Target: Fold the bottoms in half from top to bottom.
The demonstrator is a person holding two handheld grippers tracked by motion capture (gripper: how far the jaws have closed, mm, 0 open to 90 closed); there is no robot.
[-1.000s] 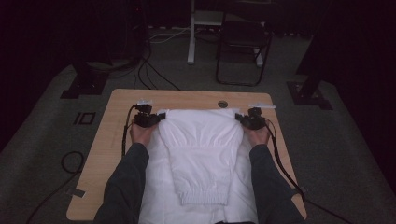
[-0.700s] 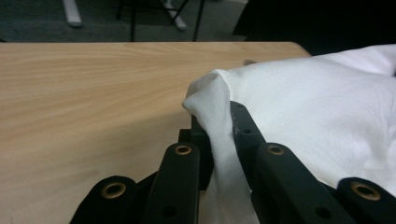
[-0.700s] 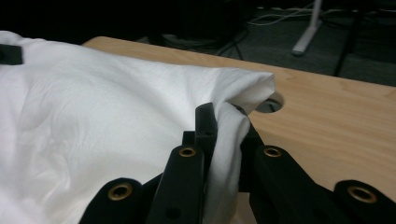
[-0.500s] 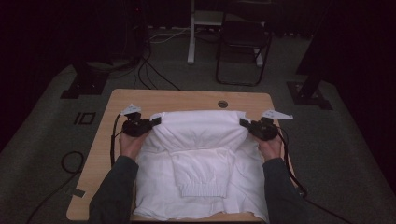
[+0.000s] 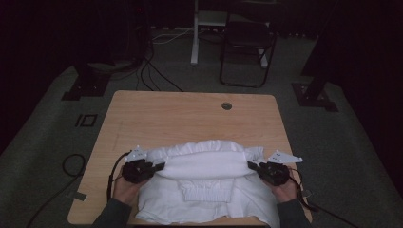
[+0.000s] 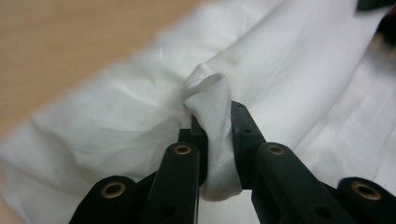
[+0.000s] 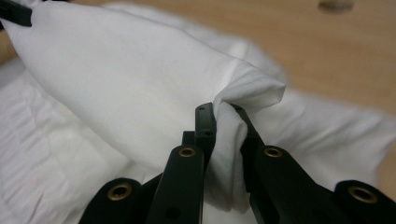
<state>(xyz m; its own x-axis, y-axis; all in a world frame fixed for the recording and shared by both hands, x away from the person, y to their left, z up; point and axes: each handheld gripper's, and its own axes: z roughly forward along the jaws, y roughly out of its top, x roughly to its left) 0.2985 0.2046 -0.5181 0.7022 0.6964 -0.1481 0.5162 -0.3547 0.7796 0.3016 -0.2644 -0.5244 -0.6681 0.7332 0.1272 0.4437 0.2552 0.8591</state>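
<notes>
A white garment (image 5: 204,190) lies on the near half of the wooden table (image 5: 190,118), its far edge lifted and doubled back toward me as a taut band (image 5: 204,165). My left gripper (image 5: 159,167) is shut on the band's left corner, and a pinch of white cloth (image 6: 212,107) bulges between its jaws. At the band's right end my right gripper (image 5: 252,166) is shut on the other corner, where folded cloth (image 7: 247,93) is squeezed between the jaws. A ribbed hem or waistband (image 5: 202,192) shows on the lower layer under the band.
The table's far half is bare wood with a round cable hole (image 5: 226,105). Beyond the table stand a dark chair (image 5: 247,47) and a white post (image 5: 195,33); cables (image 5: 147,71) run over the grey floor.
Both grippers have drawn the garment's far edge from the table's far side back toward me, folding it over the lower part. The far half of the table is now uncovered.
</notes>
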